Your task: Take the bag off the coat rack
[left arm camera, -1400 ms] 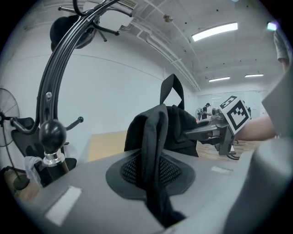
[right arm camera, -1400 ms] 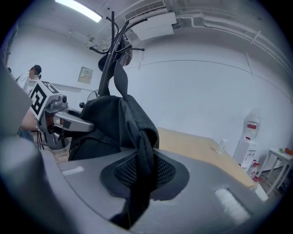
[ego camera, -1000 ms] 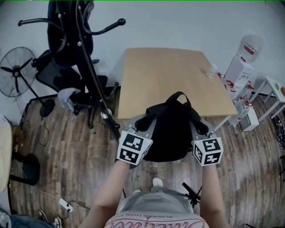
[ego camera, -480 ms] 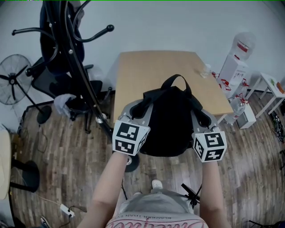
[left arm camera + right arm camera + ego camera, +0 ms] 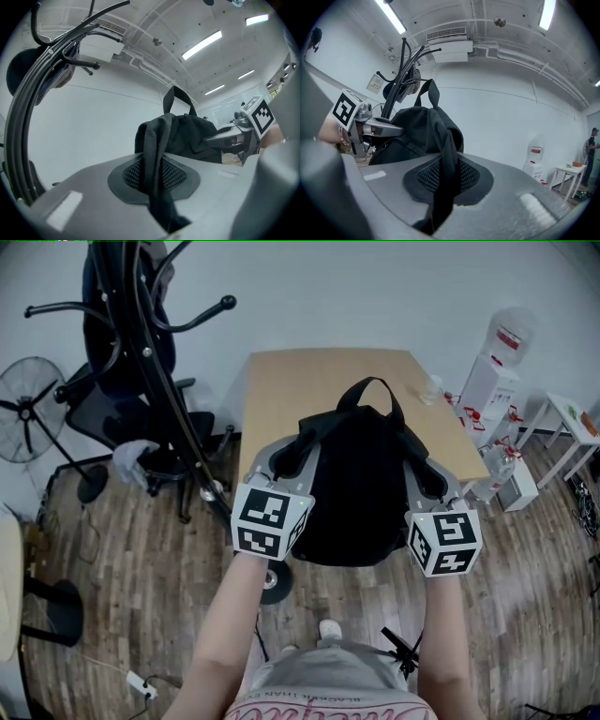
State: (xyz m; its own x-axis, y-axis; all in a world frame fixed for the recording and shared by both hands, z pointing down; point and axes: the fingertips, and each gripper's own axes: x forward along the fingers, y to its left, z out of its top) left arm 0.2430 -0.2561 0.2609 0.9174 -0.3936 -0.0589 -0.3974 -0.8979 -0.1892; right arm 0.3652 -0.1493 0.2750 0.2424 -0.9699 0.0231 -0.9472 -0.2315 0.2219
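The black backpack (image 5: 361, 486) hangs between my two grippers above the near edge of the wooden table (image 5: 300, 381), its top handle standing up. My left gripper (image 5: 289, 458) is shut on the bag's left shoulder strap (image 5: 157, 168), which runs down between its pads. Shut on the right shoulder strap (image 5: 445, 180) is my right gripper (image 5: 427, 480). The black coat rack (image 5: 150, 362) stands apart to the left, with dark clothing on its hooks. The bag touches no hook.
An office chair (image 5: 127, 413) and a standing fan (image 5: 28, 399) are behind the rack on the left. A water dispenser (image 5: 502, 362) and a small white table (image 5: 577, 423) stand at the right. A small clear object (image 5: 431, 388) lies on the table's far right.
Both grippers have carried the bag away from me, further over the table. The coat rack now sits further left in the head view.
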